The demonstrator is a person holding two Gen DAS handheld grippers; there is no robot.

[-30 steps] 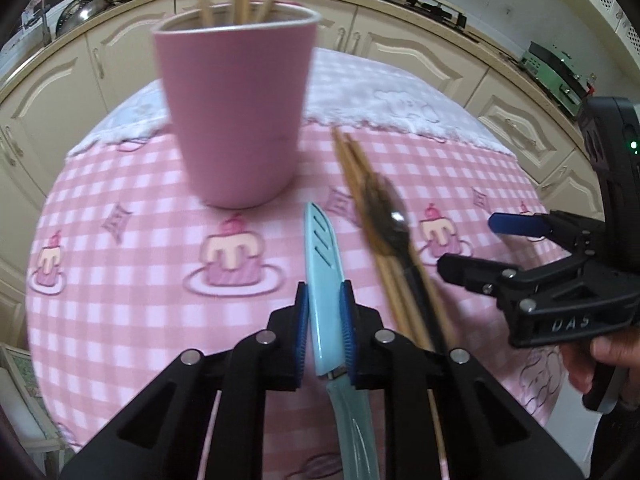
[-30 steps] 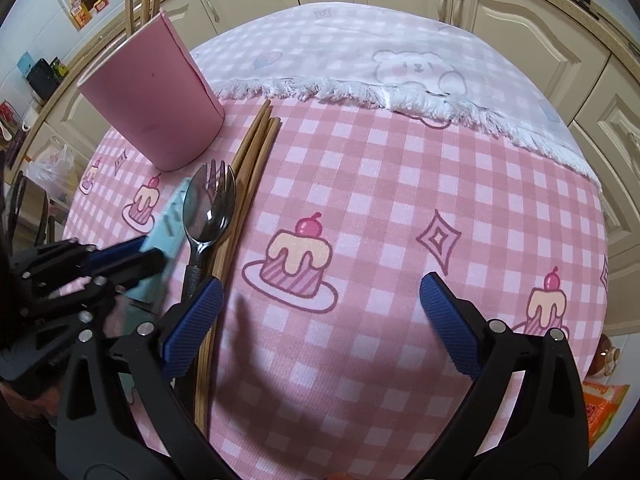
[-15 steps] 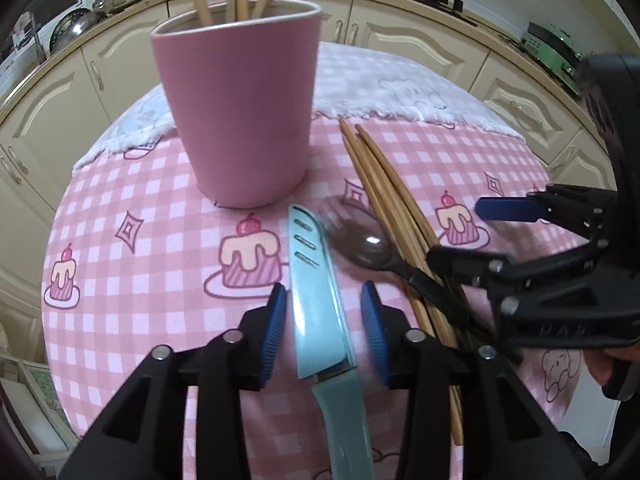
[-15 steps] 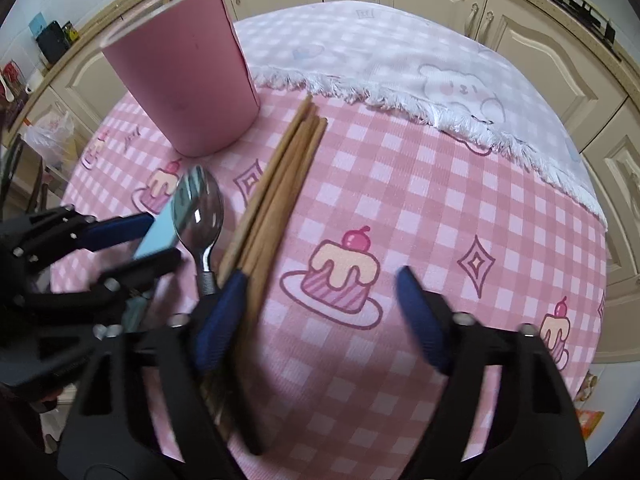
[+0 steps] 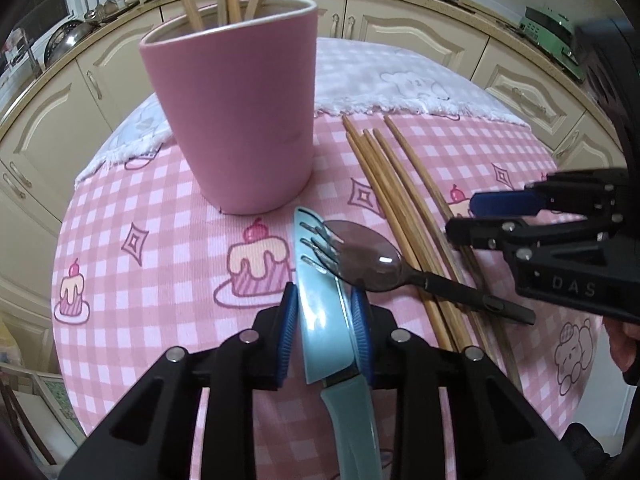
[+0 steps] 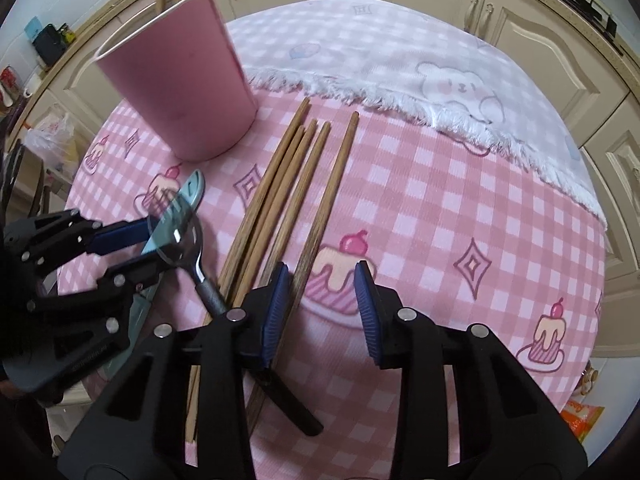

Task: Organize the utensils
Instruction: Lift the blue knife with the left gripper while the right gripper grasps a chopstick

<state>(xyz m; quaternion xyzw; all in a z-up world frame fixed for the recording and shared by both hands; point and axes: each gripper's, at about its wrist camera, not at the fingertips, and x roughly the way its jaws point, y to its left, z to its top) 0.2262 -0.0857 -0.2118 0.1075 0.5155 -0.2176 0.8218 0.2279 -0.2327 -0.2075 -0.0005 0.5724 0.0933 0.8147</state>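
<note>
1. left gripper, jaws just closing, clamps the teal knife flat on the pink checked tablecloth.
2. right gripper, jaws narrowing and not yet gripping, straddles one loose chopstick.
3. a spork overlaps the knife's blade.
4. beyond, the pink cup holds chopsticks.

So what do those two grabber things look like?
Both are black plastic. The left gripper and right gripper each have two chunky arms with triangle-shaped holes, round silver bolts, and fingers padded with ribbed blue rubber. Seen from the left camera, the right one has raised letters "DAS" on its side. No cables show.
</note>
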